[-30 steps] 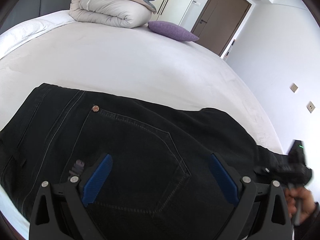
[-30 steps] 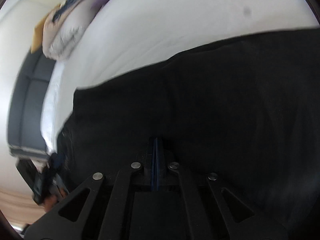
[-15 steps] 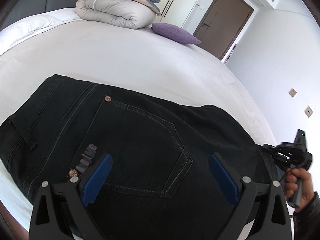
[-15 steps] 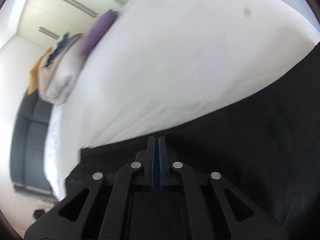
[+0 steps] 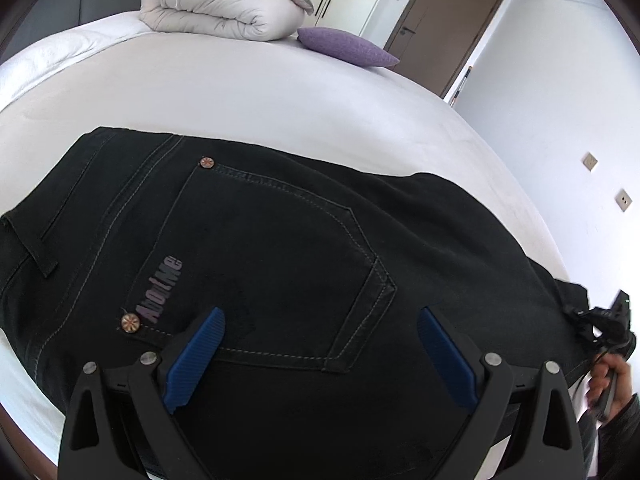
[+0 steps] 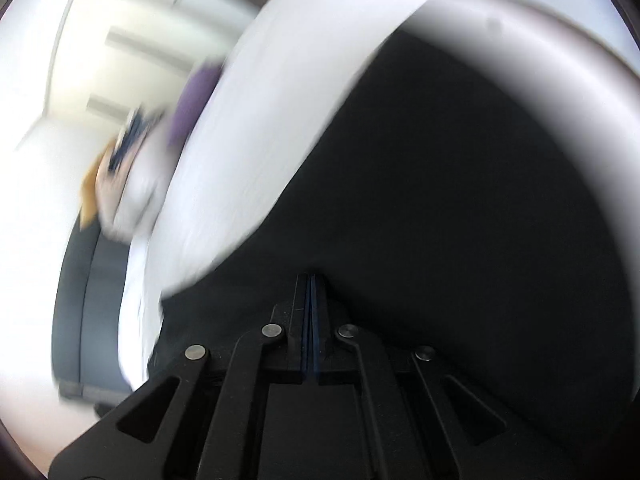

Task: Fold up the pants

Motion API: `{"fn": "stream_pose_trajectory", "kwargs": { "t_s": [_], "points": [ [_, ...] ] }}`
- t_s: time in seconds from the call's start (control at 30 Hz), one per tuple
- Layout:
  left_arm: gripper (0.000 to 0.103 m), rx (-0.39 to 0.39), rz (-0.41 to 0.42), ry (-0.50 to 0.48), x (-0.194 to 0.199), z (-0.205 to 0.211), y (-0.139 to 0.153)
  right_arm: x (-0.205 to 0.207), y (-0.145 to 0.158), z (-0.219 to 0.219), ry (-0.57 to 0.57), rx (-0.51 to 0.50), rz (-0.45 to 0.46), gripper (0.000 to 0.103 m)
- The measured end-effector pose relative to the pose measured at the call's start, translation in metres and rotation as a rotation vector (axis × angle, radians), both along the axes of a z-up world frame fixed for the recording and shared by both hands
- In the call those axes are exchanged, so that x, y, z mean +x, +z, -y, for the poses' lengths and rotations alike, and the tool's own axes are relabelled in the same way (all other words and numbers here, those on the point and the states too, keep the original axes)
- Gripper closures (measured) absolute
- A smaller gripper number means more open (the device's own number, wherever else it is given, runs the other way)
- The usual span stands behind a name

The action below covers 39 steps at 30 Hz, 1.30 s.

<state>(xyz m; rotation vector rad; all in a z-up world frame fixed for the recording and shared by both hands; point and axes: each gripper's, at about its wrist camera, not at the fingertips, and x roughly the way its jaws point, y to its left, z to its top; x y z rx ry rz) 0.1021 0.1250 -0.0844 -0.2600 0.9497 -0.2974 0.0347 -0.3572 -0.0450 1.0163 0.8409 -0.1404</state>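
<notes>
Matt black denim pants (image 5: 280, 248)

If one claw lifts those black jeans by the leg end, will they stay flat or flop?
The black jeans would probably flop and drape: they lie limp, following the bed. Thick stitched denim suggests some weight, so they would likely drag rather than slide freely.

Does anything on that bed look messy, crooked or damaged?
Nothing stands out. The black jeans lie flat and smooth on the white bed, back pocket up; the rolled duvet and purple cushion sit tidily at the far end.
</notes>
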Motion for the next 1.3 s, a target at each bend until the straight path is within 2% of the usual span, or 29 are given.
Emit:
{"fn": "stream_pose_trajectory", "kwargs": {
  "t_s": [0.03, 0.1, 0.13, 0.2, 0.3, 0.33, 0.37, 0.47, 0.53, 0.57, 0.6, 0.63, 0.67, 0.7, 0.77, 0.9, 1.0, 1.1, 1.2, 1.23, 1.3],
  "points": [
    [0.004, 0.01, 0.002, -0.003, -0.001, 0.001, 0.0, -0.01, 0.006, 0.017, -0.054, -0.019, 0.004, 0.103],
    [0.004, 0.027, 0.005, 0.0, -0.004, 0.001, 0.002, -0.029, 0.031, 0.044, -0.173, -0.135, -0.032, 0.103],
    [0.004, 0.029, 0.005, 0.009, -0.005, 0.001, 0.004, -0.035, 0.041, 0.05, -0.212, -0.172, -0.04, 0.096],
    [0.004, 0.033, 0.018, 0.03, -0.007, 0.003, 0.011, -0.047, 0.062, 0.05, -0.28, -0.202, -0.017, 0.095],
    [0.004, 0.071, 0.071, -0.015, -0.007, 0.033, 0.028, -0.034, 0.079, 0.009, -0.142, -0.152, 0.088, 0.095],
    [0.004, 0.086, 0.084, -0.042, -0.006, 0.045, 0.032, -0.019, 0.079, -0.013, -0.071, -0.125, 0.11, 0.095],
    [0.004, 0.112, 0.1, -0.082, -0.005, 0.063, 0.037, 0.004, 0.074, -0.048, 0.055, -0.062, 0.137, 0.095],
    [0.004, 0.213, 0.108, -0.148, 0.002, 0.097, 0.035, 0.059, 0.05, -0.114, 0.268, 0.054, 0.113, 0.095],
    [0.004, 0.279, 0.059, -0.156, 0.014, 0.108, 0.022, 0.084, 0.036, -0.139, 0.357, 0.046, 0.097, 0.095],
    [0.009, 0.289, 0.021, -0.146, 0.02, 0.107, 0.014, 0.098, 0.024, -0.144, 0.379, 0.051, 0.061, 0.095],
    [0.013, 0.283, -0.016, -0.134, 0.024, 0.104, 0.007, 0.104, 0.013, -0.143, 0.355, 0.056, 0.011, 0.098],
    [0.014, 0.283, -0.031, -0.128, 0.025, 0.102, 0.003, 0.106, -0.001, -0.134, 0.298, 0.118, -0.009, 0.103],
    [0.014, 0.292, -0.028, -0.126, 0.024, 0.1, 0.002, 0.115, -0.016, -0.143, 0.258, 0.198, 0.02, 0.103],
    [0.013, 0.301, -0.021, -0.128, 0.021, 0.096, 0.0, 0.115, -0.017, -0.134, 0.231, 0.211, 0.035, 0.103],
    [0.013, 0.304, -0.019, -0.136, 0.02, 0.097, -0.004, 0.112, -0.008, -0.114, 0.167, 0.104, 0.05, 0.103],
    [0.013, 0.3, -0.016, -0.138, 0.02, 0.096, -0.004, 0.069, -0.004, -0.042, -0.004, 0.051, 0.057, 0.103],
    [0.013, 0.295, -0.013, -0.14, 0.018, 0.094, -0.008, 0.037, 0.007, 0.025, -0.137, -0.053, 0.045, 0.103],
    [0.013, 0.295, -0.008, -0.141, 0.015, 0.093, -0.009, 0.017, 0.028, 0.052, -0.265, -0.159, 0.014, 0.103],
    [0.013, 0.294, -0.004, -0.141, 0.013, 0.092, -0.01, -0.014, 0.044, 0.073, -0.444, -0.181, -0.042, 0.098],
    [0.013, 0.297, -0.004, -0.141, 0.015, 0.095, -0.01, -0.022, 0.049, 0.076, -0.459, -0.168, -0.022, 0.098],
    [0.014, 0.297, -0.005, -0.138, 0.014, 0.095, -0.008, -0.023, 0.063, 0.067, -0.391, -0.173, 0.025, 0.098]
  ]
}}
